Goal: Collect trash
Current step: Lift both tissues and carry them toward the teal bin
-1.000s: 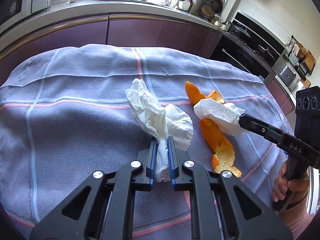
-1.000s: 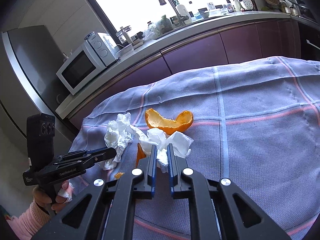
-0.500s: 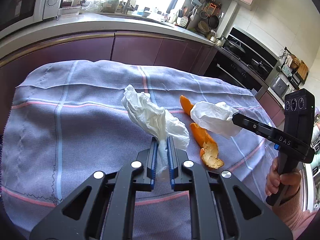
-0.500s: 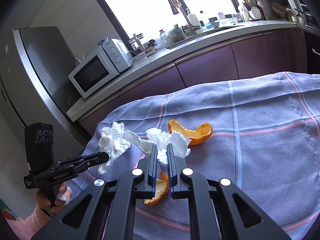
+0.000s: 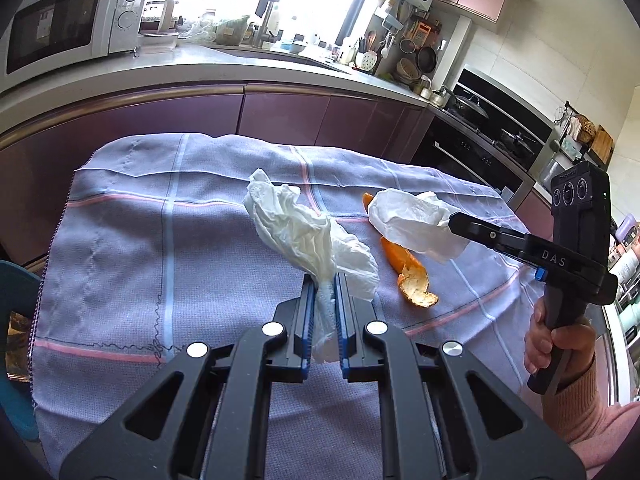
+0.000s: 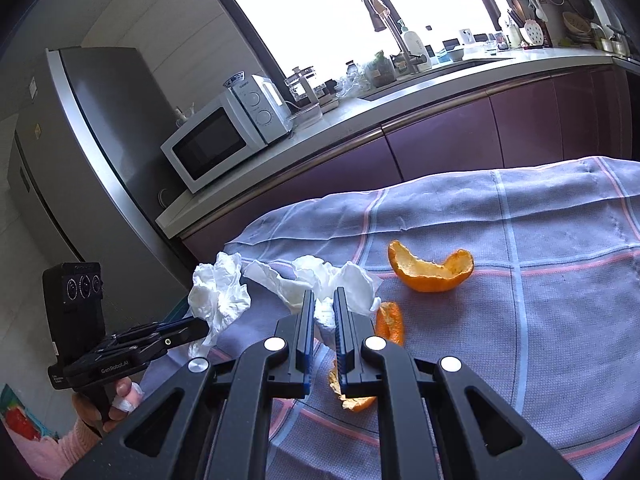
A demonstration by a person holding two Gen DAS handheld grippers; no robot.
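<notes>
My left gripper (image 5: 322,280) is shut on a crumpled white tissue (image 5: 296,228) and holds it above the cloth-covered table (image 5: 120,248). It also shows in the right wrist view (image 6: 202,328) with its tissue (image 6: 218,296). My right gripper (image 6: 322,298) is shut on a second white tissue (image 6: 320,284), also lifted; it shows in the left wrist view (image 5: 454,222) with that tissue (image 5: 412,224). One orange peel (image 5: 408,276) lies on the cloth below the right gripper. Another curved peel (image 6: 432,272) lies farther right, and more peel (image 6: 390,322) lies under my right fingers.
A purple-fronted counter (image 5: 240,108) with a microwave (image 5: 68,24) and sink runs behind the table. A fridge (image 6: 80,152) stands at the left. A blue object (image 5: 16,300) sits beside the table's left edge. An oven and hob (image 5: 480,132) are at the right.
Both grippers have risen and drawn back from the table, each lifting its tissue clear of the cloth. The peels stay on the cloth.
</notes>
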